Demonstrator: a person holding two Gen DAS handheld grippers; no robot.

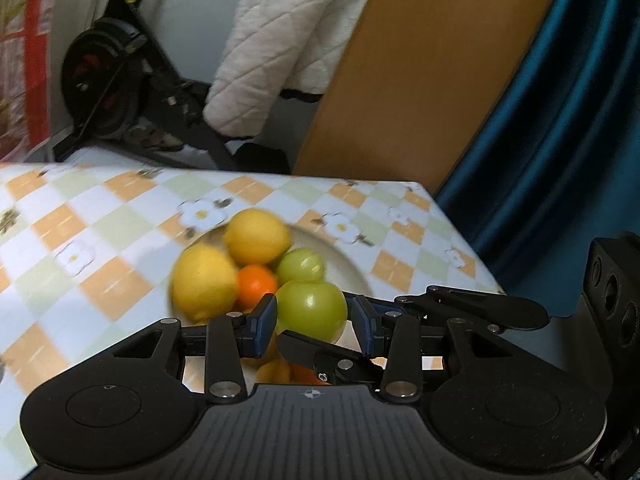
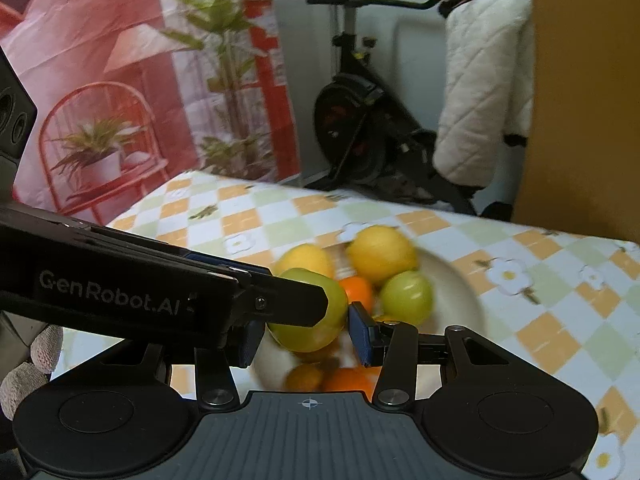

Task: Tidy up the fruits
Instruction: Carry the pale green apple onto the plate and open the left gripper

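The left gripper (image 1: pixel 311 320) clasps a green apple (image 1: pixel 310 310) above the cream plate (image 1: pixel 352 268) of lemons (image 1: pixel 256 236) and oranges (image 1: pixel 256 285). The right gripper (image 2: pixel 306 330) brackets the same apple, jaws parted, whether touching I cannot tell

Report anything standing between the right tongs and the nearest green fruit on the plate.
One finger of the left tongs lies across the near green fruit, right in the gap between the pads of the right tongs. Nothing else visible intervenes.
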